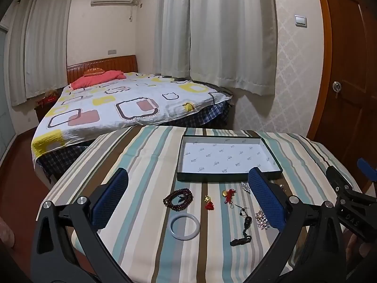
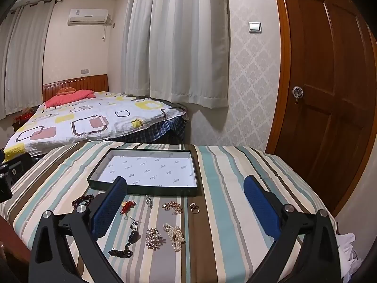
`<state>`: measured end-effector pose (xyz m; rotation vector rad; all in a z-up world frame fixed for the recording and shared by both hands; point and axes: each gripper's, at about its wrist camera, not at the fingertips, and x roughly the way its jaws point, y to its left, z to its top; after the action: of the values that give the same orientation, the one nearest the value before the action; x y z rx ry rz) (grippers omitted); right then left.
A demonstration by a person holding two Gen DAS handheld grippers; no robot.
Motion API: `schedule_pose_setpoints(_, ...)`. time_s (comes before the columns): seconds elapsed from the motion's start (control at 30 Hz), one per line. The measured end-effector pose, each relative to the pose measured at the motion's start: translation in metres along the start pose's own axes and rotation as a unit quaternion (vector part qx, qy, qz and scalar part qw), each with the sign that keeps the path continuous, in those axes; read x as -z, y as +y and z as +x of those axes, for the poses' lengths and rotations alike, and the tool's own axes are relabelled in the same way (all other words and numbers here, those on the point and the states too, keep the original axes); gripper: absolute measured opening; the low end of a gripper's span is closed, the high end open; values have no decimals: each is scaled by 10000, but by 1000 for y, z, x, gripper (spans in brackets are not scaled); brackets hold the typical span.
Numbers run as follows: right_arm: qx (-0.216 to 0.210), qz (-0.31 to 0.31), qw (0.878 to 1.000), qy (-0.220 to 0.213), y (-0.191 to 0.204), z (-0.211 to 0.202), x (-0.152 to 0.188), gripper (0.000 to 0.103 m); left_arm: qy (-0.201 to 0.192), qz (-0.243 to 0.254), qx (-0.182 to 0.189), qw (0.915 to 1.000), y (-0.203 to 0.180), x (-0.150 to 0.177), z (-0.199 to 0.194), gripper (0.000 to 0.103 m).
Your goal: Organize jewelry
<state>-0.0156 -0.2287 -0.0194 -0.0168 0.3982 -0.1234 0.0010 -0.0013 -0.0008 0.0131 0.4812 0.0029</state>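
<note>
Both grippers hovering above the striped tablecloth (image 1: 146, 165), holding nothing. Left gripper (image 1: 188, 195) spread wide, blue pads standing well apart over the near row of jewelry; right gripper (image 2: 186, 202) likewise gaping, nothing between its pads.

Shallow box tray (image 2: 141, 189) sitting at the far side of the table, its white printed liner bare. Jewelry lying loose in front of the tray, pieces spaced apart from one another. Probably laid out that way so each piece can be pinched singly and carried a short way to the tray. Wide jaws reading as readiness for a first pick, not yet committed to any piece.

Showing in the left wrist view only: pale bangle (image 1: 185, 226) lying flat, nearest the camera, plus a small red-and-gold charm (image 1: 209, 203). Dark bead bracelet (image 1: 178, 198) showing whole here; in the right view mostly hidden behind the left pad.

Showing in the right wrist view only: pearl strand (image 2: 175, 235) bunched up, gold chain cluster (image 2: 173, 206) and rings (image 2: 194, 207) near the tray's front wall. Rhinestone brooch (image 2: 153, 235) clear here, half cut off by a pad in the left view.

Appearing in both: black cord tassel (image 2: 128, 243), red knot charm (image 2: 128, 205).

Judging task as unstarted: nothing in the tray.
</note>
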Motion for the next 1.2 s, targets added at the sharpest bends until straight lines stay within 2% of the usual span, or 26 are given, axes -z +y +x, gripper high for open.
schedule_pose_setpoints(0.07,-7,14,10000,24,0,0,-1,97,2,19,-27,10000,-3,1,2,99)
schedule_pose_setpoints(0.1,2,15,10000,8,-1,-1,-1,97,-9,-142,105,9998,3,0,0,99)
schedule_pose_setpoints(0.77,19,-4,9999,-112,-4,-19,-26,97,-137,-132,122,9997,6,-9,-17,99)
schedule_pose_setpoints(1.2,31,-10,9999,-163,-2,-20,-25,97,-140,-146,124,9997,5,-9,-18,99)
